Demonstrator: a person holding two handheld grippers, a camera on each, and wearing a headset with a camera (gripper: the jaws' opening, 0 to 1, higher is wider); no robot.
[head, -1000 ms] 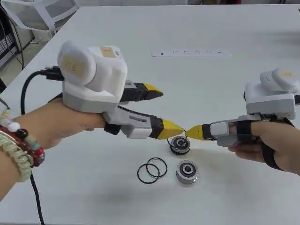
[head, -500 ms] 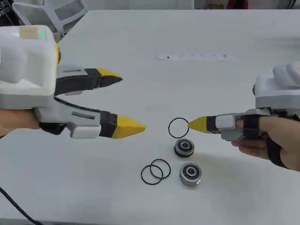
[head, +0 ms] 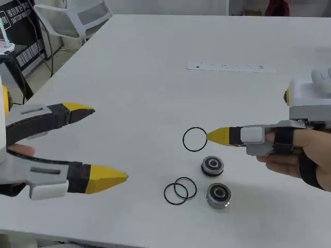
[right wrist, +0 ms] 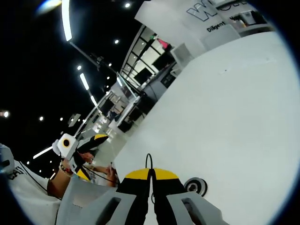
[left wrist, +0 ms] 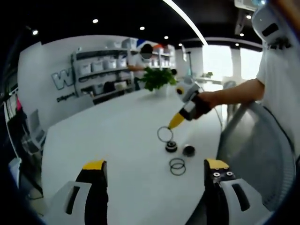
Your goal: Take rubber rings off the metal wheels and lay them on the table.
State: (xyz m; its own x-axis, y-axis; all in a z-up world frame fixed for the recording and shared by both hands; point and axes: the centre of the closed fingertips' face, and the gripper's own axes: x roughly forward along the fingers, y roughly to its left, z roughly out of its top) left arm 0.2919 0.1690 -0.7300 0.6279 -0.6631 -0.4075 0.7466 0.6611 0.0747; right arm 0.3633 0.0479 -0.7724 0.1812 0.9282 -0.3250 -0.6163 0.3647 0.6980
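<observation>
Cut off: your left gripper [head: 109, 143] ran past the left edge of the head view, so you saw little beyond its two yellow-tipped jaws
Hard to make out: in the right gripper view the held rubber ring [right wrist: 147, 161] was a thin dark line, edge-on above the jaw tips, and a metal wheel [right wrist: 194, 186] sat partly behind a jaw
Right gripper [head: 207, 136]: jaws pressed together on the ring's [head: 184, 138] rim; the ring stuck out from the tips toward your left
Left gripper: jaws spread wide with nothing between them, well apart from the ring
Wheels: the far wheel [head: 213, 165] and near wheel [head: 218, 195] sat on the table [head: 155, 77], near the right gripper's tips on your side
Loose rings [head: 165, 193]: two lay flat and overlapping, just left of the near wheel
</observation>
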